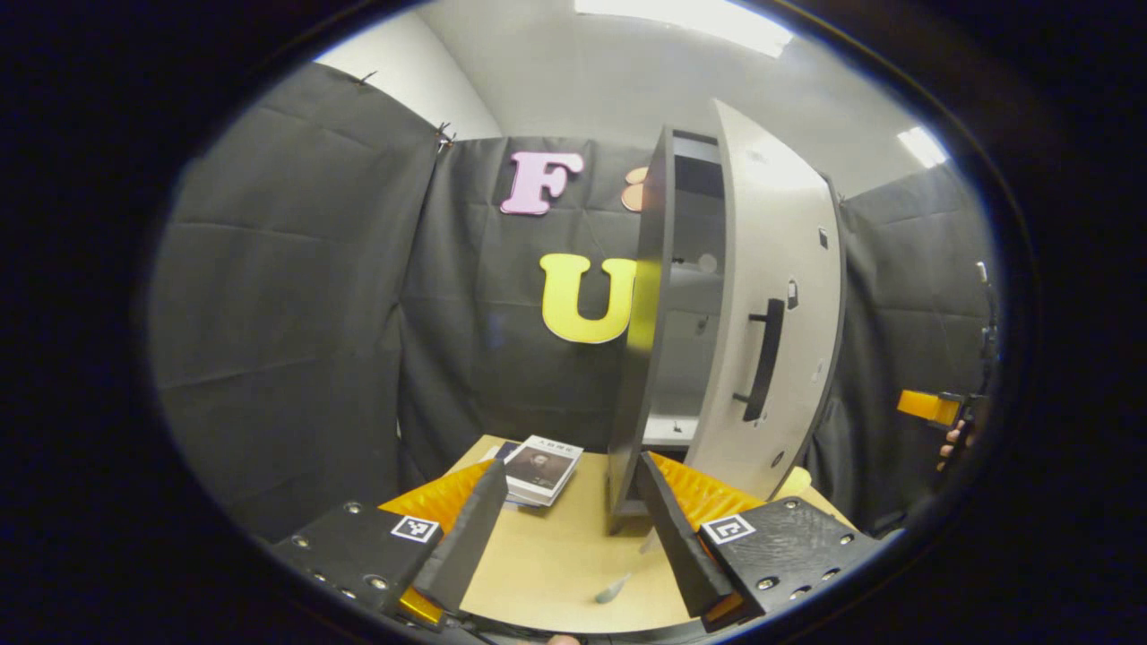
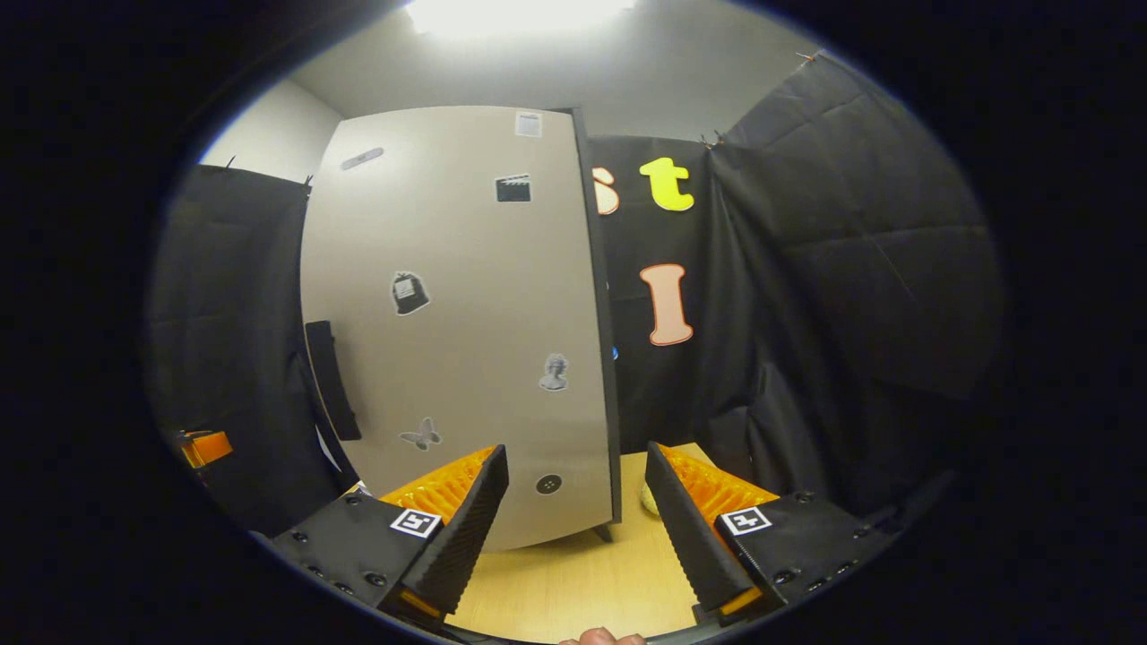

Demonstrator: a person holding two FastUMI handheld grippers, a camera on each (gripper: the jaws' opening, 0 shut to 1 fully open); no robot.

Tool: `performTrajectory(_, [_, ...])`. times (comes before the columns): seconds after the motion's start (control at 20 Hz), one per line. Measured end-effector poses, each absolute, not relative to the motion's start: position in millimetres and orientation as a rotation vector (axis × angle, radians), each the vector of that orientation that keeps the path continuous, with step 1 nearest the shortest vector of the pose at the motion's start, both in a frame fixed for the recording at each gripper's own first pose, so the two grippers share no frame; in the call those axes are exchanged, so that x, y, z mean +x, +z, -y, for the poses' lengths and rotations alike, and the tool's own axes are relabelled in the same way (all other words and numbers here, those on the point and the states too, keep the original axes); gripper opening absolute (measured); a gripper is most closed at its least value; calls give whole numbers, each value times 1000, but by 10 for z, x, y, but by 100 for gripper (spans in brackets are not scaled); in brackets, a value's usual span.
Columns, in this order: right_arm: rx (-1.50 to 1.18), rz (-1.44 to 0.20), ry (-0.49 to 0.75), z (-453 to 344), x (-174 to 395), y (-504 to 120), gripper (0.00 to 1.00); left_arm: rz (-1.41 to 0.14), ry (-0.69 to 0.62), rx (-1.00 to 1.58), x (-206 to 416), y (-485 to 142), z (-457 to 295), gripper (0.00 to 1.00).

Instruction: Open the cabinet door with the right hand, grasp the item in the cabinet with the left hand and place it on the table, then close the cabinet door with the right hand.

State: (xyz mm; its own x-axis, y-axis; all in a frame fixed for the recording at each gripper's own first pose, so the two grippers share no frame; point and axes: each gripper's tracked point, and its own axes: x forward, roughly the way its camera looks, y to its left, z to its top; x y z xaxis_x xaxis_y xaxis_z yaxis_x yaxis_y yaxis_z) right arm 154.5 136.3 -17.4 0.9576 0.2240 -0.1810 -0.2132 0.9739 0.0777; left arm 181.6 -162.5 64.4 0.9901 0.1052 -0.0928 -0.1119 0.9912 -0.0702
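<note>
In the left gripper view the left hand-held gripper hangs low over the bench with its fingers spread apart and nothing between them. Past the left finger a small stack of booklets lies on the bench near its far edge; the print on the top cover is too small to read. This is the only loose item that shows, out on the bench and not in the cabinet. Just beyond the right finger stands the cabinet, its door swung partly ajar, so a narrow gap shows pale shelves inside (what they carry cannot be told). A dark bar handle runs upright on the door's face.

In the right gripper view the right hand-held gripper is likewise spread wide and empty, close before the door, whose outer edge falls between the fingers. Small stickers dot the door; none is legible. Bare bench lies beneath.
</note>
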Motion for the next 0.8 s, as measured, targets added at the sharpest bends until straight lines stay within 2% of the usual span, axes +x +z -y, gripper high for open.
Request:
performTrajectory(0.05, [56, -189, 220, -1245, 1565, -144, 97, -75, 110, -67, 1826, 701, 1731, 89])
performTrajectory(0.1, [45, -181, 212, -1104, 1611, -120, 97, -57, 110, -58, 1824, 760, 1820, 93])
performTrajectory(0.15, [28, -171, 198, -950, 1642, -106, 97, -40, 110, -48, 1820, 820, 1924, 89])
performTrajectory(0.35, [11, -132, 150, -408, 1785, -69, 98, -16, 137, -16, 1789, 863, 2339, 90])
performTrajectory(0.4, [12, -122, 143, -309, 1810, -65, 97, -16, 152, -15, 1798, 873, 2429, 88])
performTrajectory(0.55, [-11, -78, 171, -138, 1858, -48, 97, -7, 188, -19, 1712, 880, 2709, 90])
performTrajectory(0.8, [-8, -90, 257, -73, 1950, -218, 97, -33, 217, -76, 1534, 761, 2943, 88])
